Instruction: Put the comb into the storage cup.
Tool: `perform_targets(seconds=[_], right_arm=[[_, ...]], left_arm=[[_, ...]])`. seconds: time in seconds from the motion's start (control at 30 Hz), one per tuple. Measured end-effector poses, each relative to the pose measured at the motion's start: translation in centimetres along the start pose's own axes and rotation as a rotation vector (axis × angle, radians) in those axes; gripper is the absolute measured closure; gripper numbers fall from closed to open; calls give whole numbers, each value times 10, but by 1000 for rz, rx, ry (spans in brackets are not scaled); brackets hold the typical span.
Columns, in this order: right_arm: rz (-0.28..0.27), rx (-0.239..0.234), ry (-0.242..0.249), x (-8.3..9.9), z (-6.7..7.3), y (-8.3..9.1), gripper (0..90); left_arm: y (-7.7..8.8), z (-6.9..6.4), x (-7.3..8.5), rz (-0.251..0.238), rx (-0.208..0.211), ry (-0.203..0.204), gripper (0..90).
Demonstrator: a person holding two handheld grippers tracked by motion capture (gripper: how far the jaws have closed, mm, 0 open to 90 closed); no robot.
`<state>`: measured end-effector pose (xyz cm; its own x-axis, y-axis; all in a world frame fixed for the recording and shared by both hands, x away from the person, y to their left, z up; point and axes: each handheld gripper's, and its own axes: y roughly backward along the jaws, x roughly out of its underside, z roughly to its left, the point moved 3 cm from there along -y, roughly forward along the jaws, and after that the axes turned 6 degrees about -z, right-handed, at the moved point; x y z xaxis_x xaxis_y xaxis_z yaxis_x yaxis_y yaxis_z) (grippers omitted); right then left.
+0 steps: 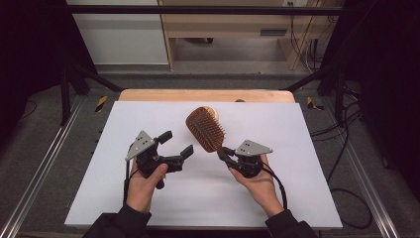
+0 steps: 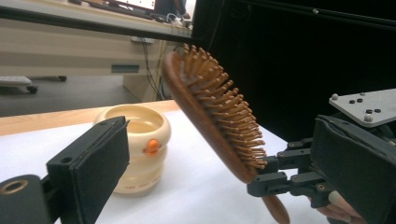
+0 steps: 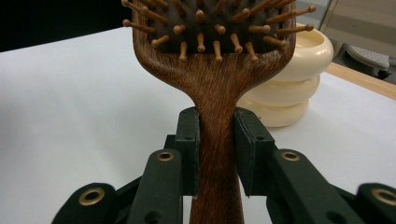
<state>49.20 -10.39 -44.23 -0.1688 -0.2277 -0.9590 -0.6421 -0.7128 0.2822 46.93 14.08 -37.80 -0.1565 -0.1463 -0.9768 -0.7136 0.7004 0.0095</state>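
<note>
The right gripper (image 3: 217, 149) clenched the wooden hairbrush (image 1: 205, 129) by its narrow handle, head raised toward eleven o'clock above the table — it could pivot and hit the cream pot (image 3: 292, 88) behind. The left gripper (image 1: 176, 144) stood open, empty.

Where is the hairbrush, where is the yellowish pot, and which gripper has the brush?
hairbrush (image 1: 205, 130), high view, on the bristle pad.
cream pot (image 2: 140, 154), left gripper view, on its ribbed side.
right gripper (image 3: 217, 154), right gripper view, between its pads, clamped on the brush handle.
</note>
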Motion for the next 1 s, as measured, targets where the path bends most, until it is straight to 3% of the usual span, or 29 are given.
perform_targets(seconds=[0.13,0.33,0.5,0.73,0.87,1.0], right_arm=[[-11,7,7,-2,1,1,728],[-28,13,7,-6,2,-1,728],[-42,26,2,-5,4,-3,728],[-70,36,3,-7,6,-1,728],[-80,41,6,-4,5,0,728],[-99,43,8,-2,4,2,728]], left_arm=[[-5,-4,0,12,15,-16,43],[-11,-5,0,18,27,16,40],[-14,-9,1,29,37,-29,38],[-24,-8,-4,24,41,34,48],[-31,-12,-3,37,69,43,48],[-38,-11,-1,48,68,60,48]])
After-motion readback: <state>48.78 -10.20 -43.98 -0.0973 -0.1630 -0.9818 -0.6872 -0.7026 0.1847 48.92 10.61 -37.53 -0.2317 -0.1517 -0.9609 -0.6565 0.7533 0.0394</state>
